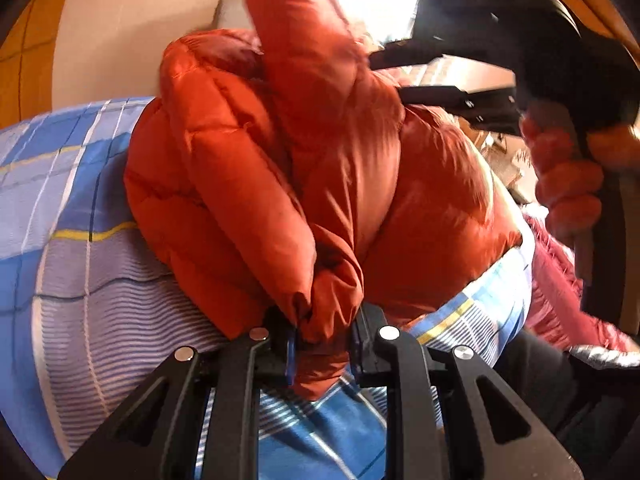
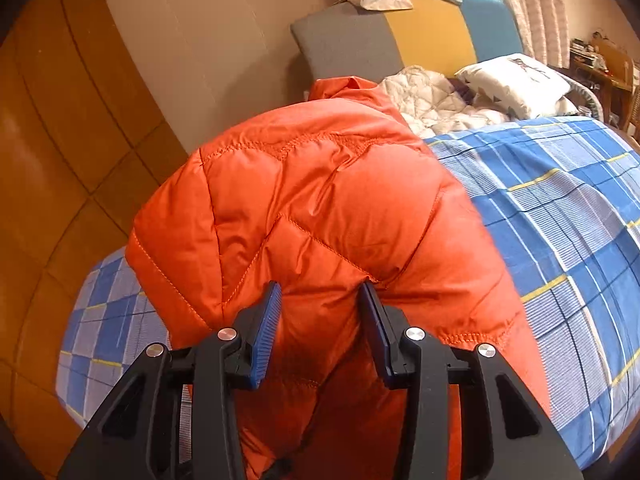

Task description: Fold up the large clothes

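**Both tools on the jacket, fold under way**

Left wrist view: the left tool (image 1: 324, 340) clamps a bunched cuff of the puffy orange quilted jacket (image 1: 320, 168), anchoring it on the blue plaid bed sheet (image 1: 80, 240).

Right wrist view: the right tool (image 2: 320, 320) pinches the jacket's padded panel (image 2: 312, 200), likely to carry it over.

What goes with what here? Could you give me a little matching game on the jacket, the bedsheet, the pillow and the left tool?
Things:
1. jacket
2. bedsheet
3. pillow
4. left tool

Descriptions:
A. blue plaid
B. white, at the head of the bed
C. shut on a bunched bit of fabric
D. orange, quilted

Pairs: 1-D, 2-A, 3-B, 4-C
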`<state>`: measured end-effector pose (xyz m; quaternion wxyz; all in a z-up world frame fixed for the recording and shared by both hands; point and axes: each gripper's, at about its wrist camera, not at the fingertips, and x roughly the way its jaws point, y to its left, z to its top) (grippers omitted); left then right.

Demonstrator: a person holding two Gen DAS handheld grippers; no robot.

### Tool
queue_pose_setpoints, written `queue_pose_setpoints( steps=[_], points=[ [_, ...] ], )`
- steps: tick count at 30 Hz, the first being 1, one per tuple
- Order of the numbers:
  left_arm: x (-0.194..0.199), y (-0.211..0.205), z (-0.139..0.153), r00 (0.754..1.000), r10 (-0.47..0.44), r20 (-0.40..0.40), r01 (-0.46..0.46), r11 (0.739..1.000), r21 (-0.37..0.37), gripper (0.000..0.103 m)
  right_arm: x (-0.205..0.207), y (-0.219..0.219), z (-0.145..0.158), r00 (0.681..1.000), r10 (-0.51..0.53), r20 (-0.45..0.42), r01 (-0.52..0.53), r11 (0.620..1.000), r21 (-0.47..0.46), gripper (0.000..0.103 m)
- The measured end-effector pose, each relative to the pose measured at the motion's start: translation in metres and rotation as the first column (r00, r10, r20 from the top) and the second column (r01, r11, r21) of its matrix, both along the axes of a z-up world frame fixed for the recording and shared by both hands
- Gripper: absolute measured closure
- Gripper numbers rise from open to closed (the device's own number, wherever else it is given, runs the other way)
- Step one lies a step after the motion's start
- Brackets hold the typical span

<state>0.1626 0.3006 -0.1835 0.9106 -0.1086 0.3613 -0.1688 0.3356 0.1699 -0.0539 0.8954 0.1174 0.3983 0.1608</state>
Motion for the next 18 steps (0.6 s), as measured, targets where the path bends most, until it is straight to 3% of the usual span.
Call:
queue_pose_setpoints(
  steps=[9, 18],
  points=[
    [-0.003, -0.005, 0.001, 0.999, -0.044, 0.012, 0.043, 0.995, 0.086, 0.085, 0.012, 0.006, -0.005, 0.998, 0.056, -0.036, -0.056, 0.998, -0.002, 0.061],
    [-0.009, -0.005, -0.006, 0.999, -0.044, 0.005, 0.044, 0.993, 0.114, 0.085, 0.015, 0.048, -0.031, 0.98, 0.178, -0.089, -0.189, 0.973, -0.133, 0.061]
  ],
)
